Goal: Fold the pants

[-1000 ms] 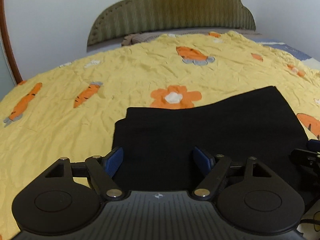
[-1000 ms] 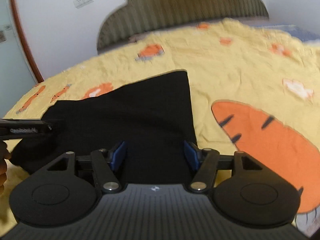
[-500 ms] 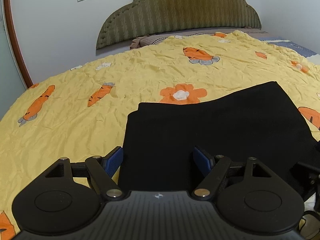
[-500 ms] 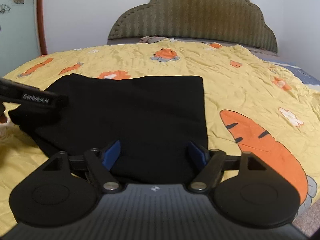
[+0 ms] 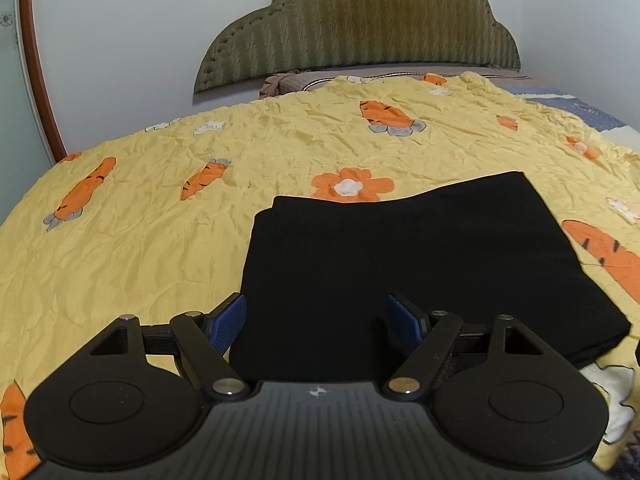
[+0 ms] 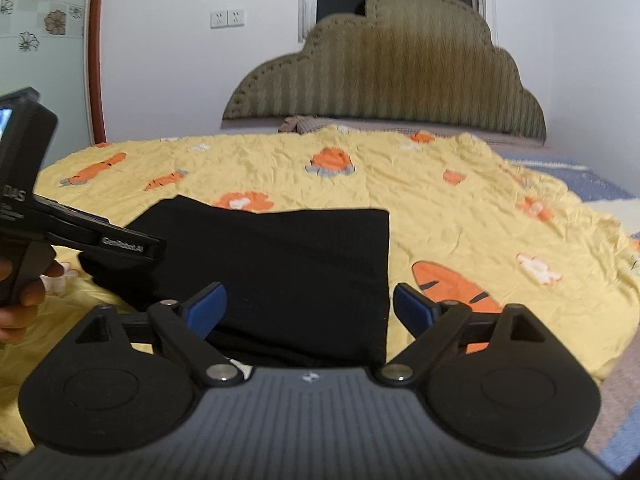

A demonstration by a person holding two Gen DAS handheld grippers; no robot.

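Note:
The black pants [image 5: 400, 256] lie folded into a flat rectangle on the yellow carrot-print bedspread [image 5: 160, 216]. My left gripper [image 5: 318, 316] is open and empty, just above the near left part of the pants. My right gripper [image 6: 310, 306] is open and empty, above the near right part of the pants [image 6: 288, 256]. The left gripper also shows in the right wrist view [image 6: 116, 246], at the left over the pants' left end.
An olive padded headboard [image 5: 360, 28] stands at the far end against a white wall. A brown crumpled cloth [image 5: 280, 82] lies by the headboard. The bed's right edge [image 6: 600, 364] drops to the floor near my right gripper.
Both grippers have pulled back and risen away from the pants, with jaws open throughout. The pants stay folded on the bed.

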